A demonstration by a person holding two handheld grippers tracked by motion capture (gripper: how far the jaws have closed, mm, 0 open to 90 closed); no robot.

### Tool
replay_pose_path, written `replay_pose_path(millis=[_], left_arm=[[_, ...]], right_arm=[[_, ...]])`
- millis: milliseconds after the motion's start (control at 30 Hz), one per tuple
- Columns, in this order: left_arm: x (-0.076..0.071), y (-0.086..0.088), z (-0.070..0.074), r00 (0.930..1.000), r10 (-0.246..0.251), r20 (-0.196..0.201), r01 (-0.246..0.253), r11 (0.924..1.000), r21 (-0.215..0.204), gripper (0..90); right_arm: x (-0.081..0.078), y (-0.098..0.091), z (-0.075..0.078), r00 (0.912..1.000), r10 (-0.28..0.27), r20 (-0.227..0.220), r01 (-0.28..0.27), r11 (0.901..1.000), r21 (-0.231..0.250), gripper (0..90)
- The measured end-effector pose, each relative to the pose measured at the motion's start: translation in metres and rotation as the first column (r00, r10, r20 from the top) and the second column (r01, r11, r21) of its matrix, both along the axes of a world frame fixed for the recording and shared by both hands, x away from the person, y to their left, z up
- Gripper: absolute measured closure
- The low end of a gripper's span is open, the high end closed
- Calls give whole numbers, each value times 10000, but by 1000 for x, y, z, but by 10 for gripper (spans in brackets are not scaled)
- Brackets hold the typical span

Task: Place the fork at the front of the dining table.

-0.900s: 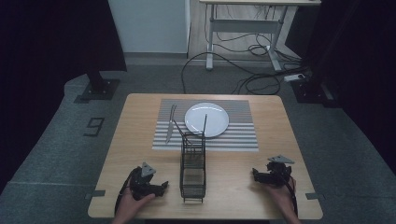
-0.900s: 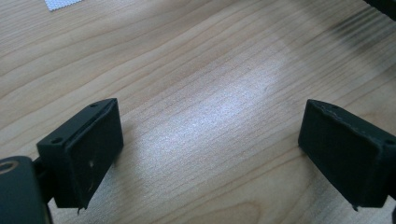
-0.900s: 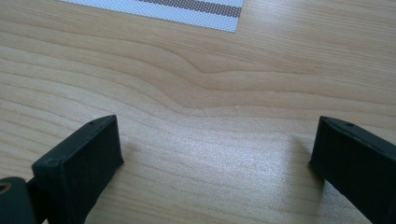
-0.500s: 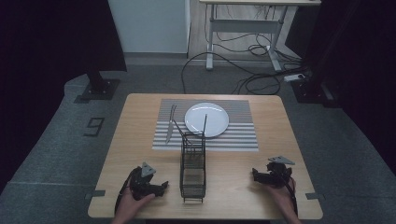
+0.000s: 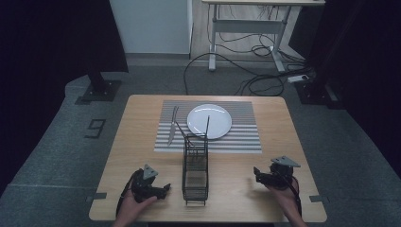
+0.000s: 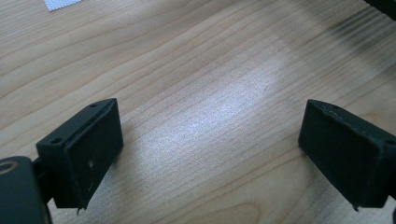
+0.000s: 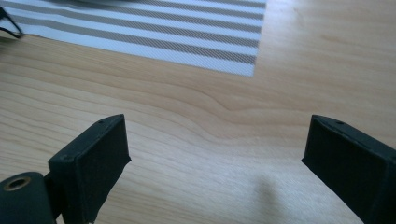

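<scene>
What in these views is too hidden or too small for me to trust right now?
- Wire rack, high view: its contents, lost in dark mesh.
- Cutlery on the striped mat: type too small.
- Plate, right gripper view: cut by top edge.
- Left gripper, high view: jaws dark, small.

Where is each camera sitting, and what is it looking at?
High view: above the person's side, facing forward and down on the table; both hands hold grippers.
Left gripper view: rides the left hand-held gripper, facing bare wood.
Right gripper view: rides the right hand-held gripper, facing wood and the striped mat.
Shared: the mat, also in the high view.
</scene>
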State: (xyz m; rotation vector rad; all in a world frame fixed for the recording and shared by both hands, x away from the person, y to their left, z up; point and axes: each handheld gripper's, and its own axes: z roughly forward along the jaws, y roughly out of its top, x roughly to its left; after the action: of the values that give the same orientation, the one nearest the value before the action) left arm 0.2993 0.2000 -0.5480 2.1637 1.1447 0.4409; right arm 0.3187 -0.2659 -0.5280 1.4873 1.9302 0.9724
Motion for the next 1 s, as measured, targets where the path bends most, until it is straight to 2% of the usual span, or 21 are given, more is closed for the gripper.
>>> replay_pose_path(millis=[133,367,567,867,1000], left_arm=[[0,0,0,10000,2,0,-2,10000,0,62],[0,0,0,10000,1,2,-1,10000,-1,63],[0,0,0,10000,2,1,-2,10000,-1,62],[0,0,0,10000,-14,-3,14,10000,5,62],[0,0,0,10000,-19,-5,19,10000,10,60]], right_arm=[[-1,7,7,9997,101,224,-103,9999,88,68],[-1,17,14,9983,475,336,-482,9986,216,78],[-3,22,24,9968,556,580,-574,9979,293,85],[4,38,38,9931,918,733,-952,9944,456,96],[7,45,48,9906,1040,888,-1086,9929,478,105]])
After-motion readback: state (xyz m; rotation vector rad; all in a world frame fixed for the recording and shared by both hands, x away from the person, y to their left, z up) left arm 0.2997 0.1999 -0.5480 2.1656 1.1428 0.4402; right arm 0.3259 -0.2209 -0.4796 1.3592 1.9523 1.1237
